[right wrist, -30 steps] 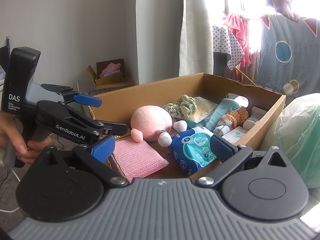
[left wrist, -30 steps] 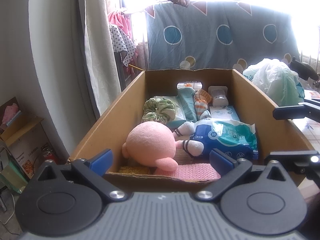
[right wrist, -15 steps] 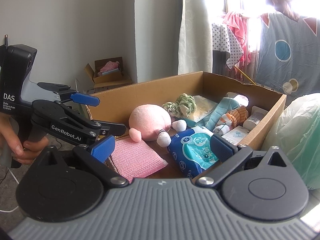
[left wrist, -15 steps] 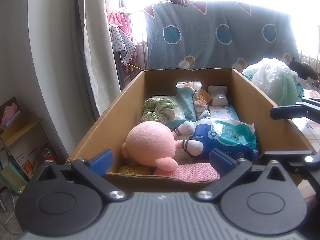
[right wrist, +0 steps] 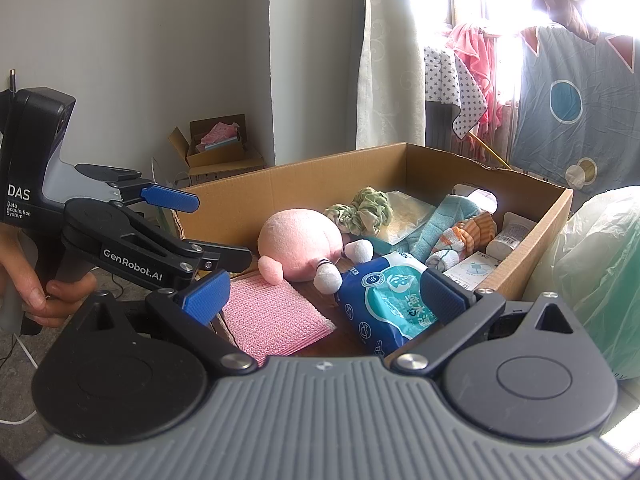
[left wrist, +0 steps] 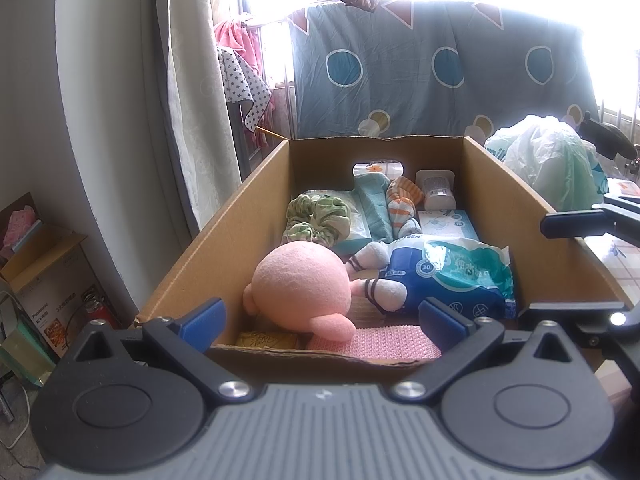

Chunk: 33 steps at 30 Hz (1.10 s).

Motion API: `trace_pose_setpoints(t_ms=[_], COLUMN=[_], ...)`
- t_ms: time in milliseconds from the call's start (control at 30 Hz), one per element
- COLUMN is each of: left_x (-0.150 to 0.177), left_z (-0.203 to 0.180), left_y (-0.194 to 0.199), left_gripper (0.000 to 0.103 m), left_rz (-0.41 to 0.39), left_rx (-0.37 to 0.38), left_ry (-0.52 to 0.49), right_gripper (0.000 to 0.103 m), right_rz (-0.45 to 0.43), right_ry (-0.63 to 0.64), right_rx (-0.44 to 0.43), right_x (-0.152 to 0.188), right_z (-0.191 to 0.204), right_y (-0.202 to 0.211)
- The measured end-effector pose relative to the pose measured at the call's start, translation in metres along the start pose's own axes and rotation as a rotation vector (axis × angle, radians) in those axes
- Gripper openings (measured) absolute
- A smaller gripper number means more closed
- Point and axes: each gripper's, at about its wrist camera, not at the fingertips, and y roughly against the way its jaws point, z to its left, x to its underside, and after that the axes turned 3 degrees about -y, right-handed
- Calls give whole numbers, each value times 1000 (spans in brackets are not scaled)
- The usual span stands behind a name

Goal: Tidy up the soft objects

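Left wrist view fills its centre with the open brown cardboard box (left wrist: 224, 240), holding every soft thing. Largest inside, at lower centre, lies the round pink plush toy (left wrist: 300, 284), touching the blue wet-wipes pack (left wrist: 452, 280) to its right; the pink knitted cloth (left wrist: 376, 344) lies flat below them, the green scrunchie (left wrist: 316, 220) above. Compared with half a second ago, nothing in the box has shifted. The left gripper (left wrist: 322, 320) holds its fingers wide apart, empty, unchanged. The right gripper (right wrist: 326, 294) is likewise spread and empty; in its view the left gripper (right wrist: 188, 224) has drifted slightly rightward.
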Motion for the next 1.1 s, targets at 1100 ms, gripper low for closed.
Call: trace_pose_setpoints(t_ms=[1100], left_x=[-1], left_z=[0], left_y=[0], left_gripper=[103], left_rz=[1], left_rx=[-5], left_ry=[2], right_gripper=[102], right_rz=[0], right_ry=[0], right_rx=[-1], right_x=[0], right_z=[0], right_y=[0])
